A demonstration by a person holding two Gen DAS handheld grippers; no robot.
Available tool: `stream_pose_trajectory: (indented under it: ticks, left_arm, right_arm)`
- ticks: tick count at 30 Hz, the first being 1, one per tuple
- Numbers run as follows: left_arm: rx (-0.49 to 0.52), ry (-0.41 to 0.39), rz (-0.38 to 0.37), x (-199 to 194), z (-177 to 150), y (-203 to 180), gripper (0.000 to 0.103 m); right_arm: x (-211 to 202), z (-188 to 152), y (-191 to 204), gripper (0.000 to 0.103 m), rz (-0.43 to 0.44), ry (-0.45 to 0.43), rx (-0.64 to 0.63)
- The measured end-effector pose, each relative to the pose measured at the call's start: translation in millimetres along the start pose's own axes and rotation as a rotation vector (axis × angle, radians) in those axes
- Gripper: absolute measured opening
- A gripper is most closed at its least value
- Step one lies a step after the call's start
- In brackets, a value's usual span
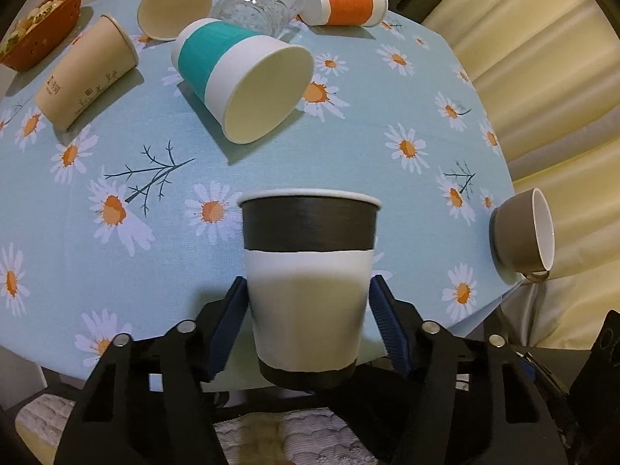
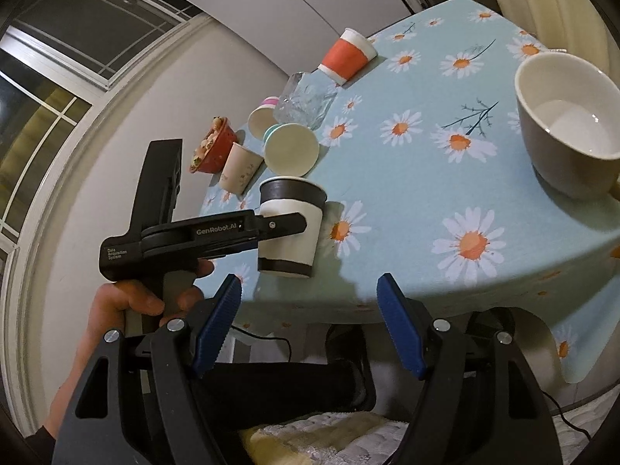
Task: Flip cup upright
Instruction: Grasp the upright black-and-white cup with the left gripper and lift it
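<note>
Black-banded paper cup (image 1: 308,267), upright, pinched by left gripper (image 1: 309,317) near table (image 1: 387,155) edge; right gripper (image 2: 308,321) wide, empty; careless release risks tipping it off.

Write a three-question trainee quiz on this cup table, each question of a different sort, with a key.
1. True or false: the black-and-white paper cup stands rim up between the left gripper fingers.
2. Which lies on its side next to the clear glass? A) orange-sleeved cup B) a kettle C) a spoon
3. Fill in: the right gripper is open and holds ____.

Key: 1 true; 2 A; 3 nothing.
</note>
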State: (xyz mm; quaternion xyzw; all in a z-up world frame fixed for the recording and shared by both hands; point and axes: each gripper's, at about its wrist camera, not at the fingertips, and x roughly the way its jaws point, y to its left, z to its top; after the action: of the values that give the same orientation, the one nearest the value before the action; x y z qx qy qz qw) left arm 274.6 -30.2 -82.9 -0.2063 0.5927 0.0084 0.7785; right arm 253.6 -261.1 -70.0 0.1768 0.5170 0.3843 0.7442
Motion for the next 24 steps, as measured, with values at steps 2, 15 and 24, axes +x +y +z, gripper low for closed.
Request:
stream_pose_trajectory:
  ticks: [2,15,24]
  left_arm:
    - [0.001,0.001,0.0,0.0,0.2,-0.3,0.061]
    - [0.032,-0.107,0.02,-32.6,-14.8,5.4,0.061]
    - [0.059,-0.384,0.033,-74.7,-42.2,14.9,0.061]
  right_arm:
    - [0.0,-0.2,-0.7,0.072,0.002,-0.001,0.006]
    - [-1.0,-1.3,4.6,0.072,0.001,-0.009,-0.016]
    - [-3.7,4.6,24.9,0.072,-0.003,-0.044,-0.1]
